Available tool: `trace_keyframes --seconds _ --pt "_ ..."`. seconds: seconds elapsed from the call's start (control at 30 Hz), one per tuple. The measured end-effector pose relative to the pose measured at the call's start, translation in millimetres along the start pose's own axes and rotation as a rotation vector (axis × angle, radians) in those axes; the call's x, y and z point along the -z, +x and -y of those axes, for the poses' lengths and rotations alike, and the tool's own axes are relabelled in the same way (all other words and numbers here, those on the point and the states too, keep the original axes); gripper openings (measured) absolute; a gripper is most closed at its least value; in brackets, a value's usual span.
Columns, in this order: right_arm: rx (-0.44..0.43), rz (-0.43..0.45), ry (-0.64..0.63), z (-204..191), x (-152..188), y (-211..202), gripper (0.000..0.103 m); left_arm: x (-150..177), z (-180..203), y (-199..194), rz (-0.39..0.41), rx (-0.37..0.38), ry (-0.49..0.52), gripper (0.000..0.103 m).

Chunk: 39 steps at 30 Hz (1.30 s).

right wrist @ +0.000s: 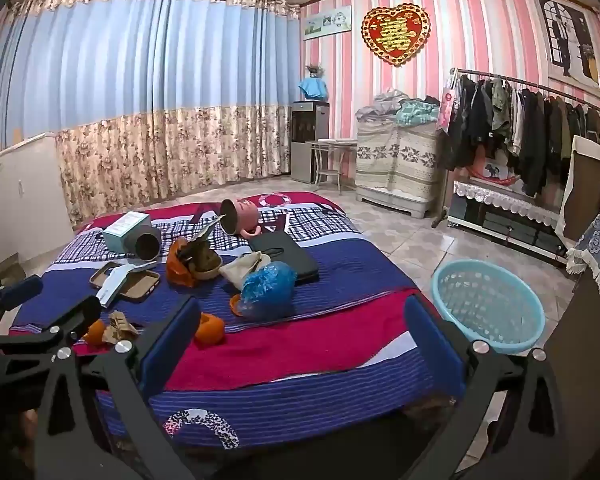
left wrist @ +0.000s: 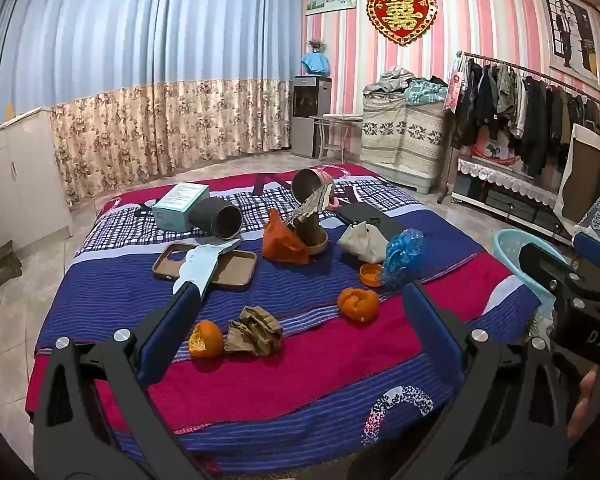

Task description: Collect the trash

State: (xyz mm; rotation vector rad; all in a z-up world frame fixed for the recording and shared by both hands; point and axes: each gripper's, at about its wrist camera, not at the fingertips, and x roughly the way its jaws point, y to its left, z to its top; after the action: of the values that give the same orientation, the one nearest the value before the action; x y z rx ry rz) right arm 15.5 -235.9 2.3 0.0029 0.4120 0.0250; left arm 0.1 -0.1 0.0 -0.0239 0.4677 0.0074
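Trash lies scattered on a bed with a red and blue striped cover (left wrist: 300, 376). Nearest the left gripper (left wrist: 302, 292) are an orange peel (left wrist: 206, 339), a crumpled brown paper (left wrist: 254, 332) and a second peel (left wrist: 358, 301); its jaws stand wide open, empty, above them. Further back lie a blue plastic bag (left wrist: 404, 258), an orange bag (left wrist: 282, 240) and a beige crumpled bag (left wrist: 362, 240). The right gripper (right wrist: 303, 302) is open and empty over the bed's near edge, with the blue bag (right wrist: 266, 288) and a peel (right wrist: 210, 328) just ahead. A light blue basket (right wrist: 488, 304) stands on the floor to the right.
Also on the bed are a brown phone case (left wrist: 236, 270) under a white paper (left wrist: 204, 266), a dark cylinder (left wrist: 220, 220), a teal box (left wrist: 180, 202), a tipped pink cup (left wrist: 312, 184) and a black flat case (right wrist: 284, 254). A clothes rack (right wrist: 520, 128) lines the right wall.
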Motion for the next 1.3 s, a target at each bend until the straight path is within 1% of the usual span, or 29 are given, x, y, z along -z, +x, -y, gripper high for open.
trace_keyframes --seconds 0.63,0.9,1.13,1.2,1.3 --pt "0.005 0.007 -0.003 2.0 0.4 0.4 0.099 0.2 -0.1 -0.3 0.008 0.005 -0.004 0.098" --pt "0.007 0.006 0.002 9.3 -1.7 2.4 0.099 0.2 -0.3 -0.6 0.009 0.005 -0.006 0.098" --pt "0.008 0.007 0.003 6.6 -0.4 2.0 0.099 0.3 -0.3 -0.9 0.012 0.005 -0.006 0.098" --pt "0.008 0.005 0.005 15.7 -2.0 -1.4 0.099 0.3 -0.3 -1.0 0.013 0.005 -0.005 0.098" --pt "0.008 0.006 0.004 15.8 -2.3 -1.5 0.099 0.3 -0.3 -1.1 0.013 0.005 -0.006 0.098"
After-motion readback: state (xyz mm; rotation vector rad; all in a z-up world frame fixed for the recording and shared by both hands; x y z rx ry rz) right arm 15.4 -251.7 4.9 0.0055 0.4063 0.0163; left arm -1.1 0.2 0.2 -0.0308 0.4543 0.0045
